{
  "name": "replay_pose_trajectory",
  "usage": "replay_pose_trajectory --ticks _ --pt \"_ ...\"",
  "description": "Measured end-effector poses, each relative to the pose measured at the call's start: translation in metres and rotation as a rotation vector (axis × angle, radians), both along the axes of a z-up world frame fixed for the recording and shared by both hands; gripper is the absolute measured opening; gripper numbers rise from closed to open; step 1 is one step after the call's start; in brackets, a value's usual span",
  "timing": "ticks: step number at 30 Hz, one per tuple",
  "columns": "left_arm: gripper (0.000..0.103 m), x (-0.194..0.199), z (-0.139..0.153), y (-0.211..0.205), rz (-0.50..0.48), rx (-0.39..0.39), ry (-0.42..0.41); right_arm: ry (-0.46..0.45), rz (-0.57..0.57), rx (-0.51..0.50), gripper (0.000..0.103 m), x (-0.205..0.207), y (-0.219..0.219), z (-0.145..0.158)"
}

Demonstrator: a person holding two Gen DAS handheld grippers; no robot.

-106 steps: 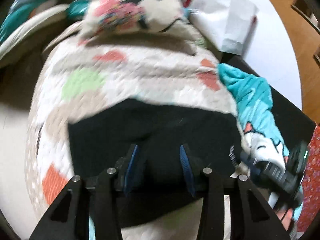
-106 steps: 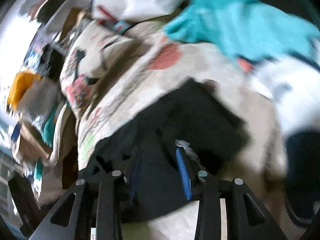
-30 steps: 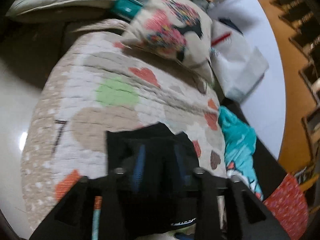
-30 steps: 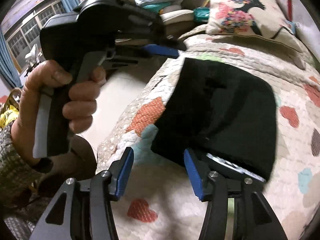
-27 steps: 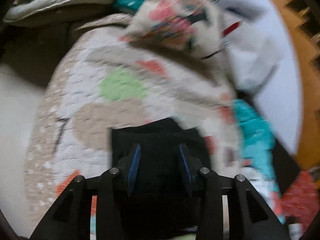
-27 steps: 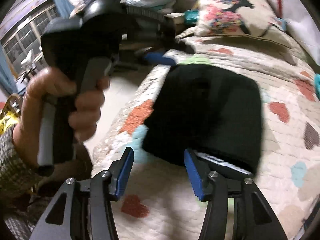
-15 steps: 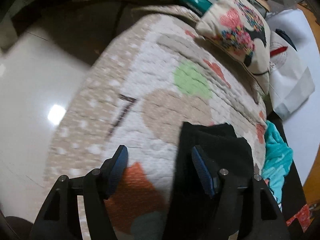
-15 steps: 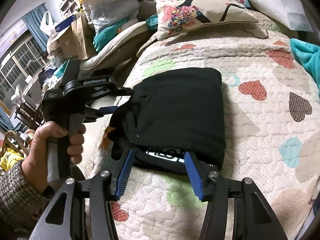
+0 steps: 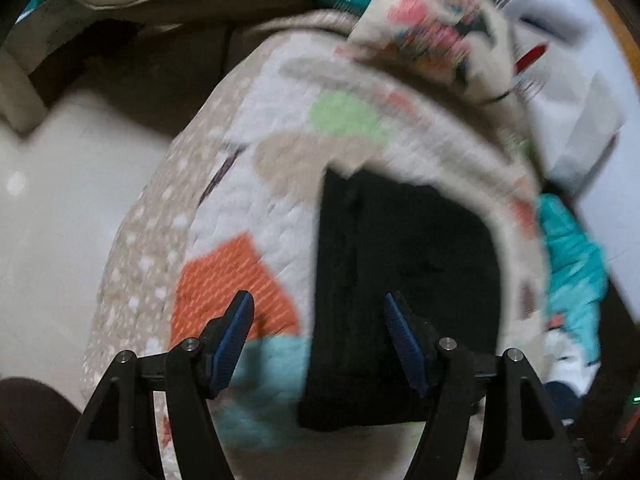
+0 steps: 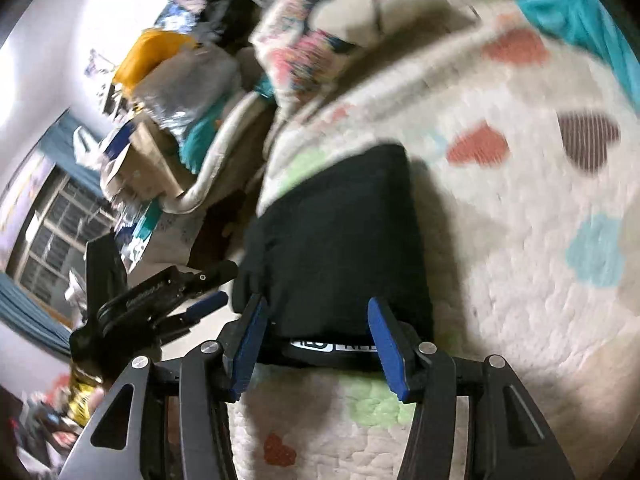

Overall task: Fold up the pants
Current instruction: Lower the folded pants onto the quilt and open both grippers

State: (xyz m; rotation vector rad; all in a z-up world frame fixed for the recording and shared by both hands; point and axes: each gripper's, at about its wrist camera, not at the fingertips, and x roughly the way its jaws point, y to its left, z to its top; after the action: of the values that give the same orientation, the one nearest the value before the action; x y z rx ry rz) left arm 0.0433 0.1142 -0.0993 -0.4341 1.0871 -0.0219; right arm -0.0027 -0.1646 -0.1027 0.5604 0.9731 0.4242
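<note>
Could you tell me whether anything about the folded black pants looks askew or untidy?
Nothing much stands out: the pants lie as a compact folded rectangle on the quilt, only their left edge looking slightly bunched.

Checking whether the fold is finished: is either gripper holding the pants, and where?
Neither: left gripper and right gripper both open above the folded black pants.

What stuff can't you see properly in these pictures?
- Left wrist view: the cushion print is smeared by motion blur.
- Left wrist view: the black pants show no folds; too dark and blurred.
- Right wrist view: white lettering on the pants is cut off behind the right gripper fingers.
- Right wrist view: the hand holding the left gripper is hidden at the blurred left edge.
</note>
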Motion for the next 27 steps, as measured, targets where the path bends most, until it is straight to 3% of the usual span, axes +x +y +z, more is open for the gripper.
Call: replay_pose_trajectory --ticks 4,9,12,19,27 --pt "0.069 -0.015 -0.005 0.009 0.035 -0.002 -0.002 0.109 -0.024 0.049 0.057 -0.008 -0.009 -0.014" --pt "0.069 -0.033 0.012 0.028 0.089 0.013 -0.015 0.198 -0.078 -0.006 0.058 -0.019 -0.015 -0.025" --pt "0.068 -0.046 0.020 0.038 0.113 0.006 -0.028 0.167 -0.098 -0.011 0.058 -0.024 -0.018 -0.016" --pt "0.068 -0.062 0.040 0.029 0.102 -0.007 -0.073 0.010 -0.149 -0.139 0.058 -0.038 -0.020 0.016" --pt "0.069 -0.084 0.082 0.004 0.036 0.069 -0.204 -0.041 -0.163 -0.208 0.058 -0.043 -0.019 0.023"
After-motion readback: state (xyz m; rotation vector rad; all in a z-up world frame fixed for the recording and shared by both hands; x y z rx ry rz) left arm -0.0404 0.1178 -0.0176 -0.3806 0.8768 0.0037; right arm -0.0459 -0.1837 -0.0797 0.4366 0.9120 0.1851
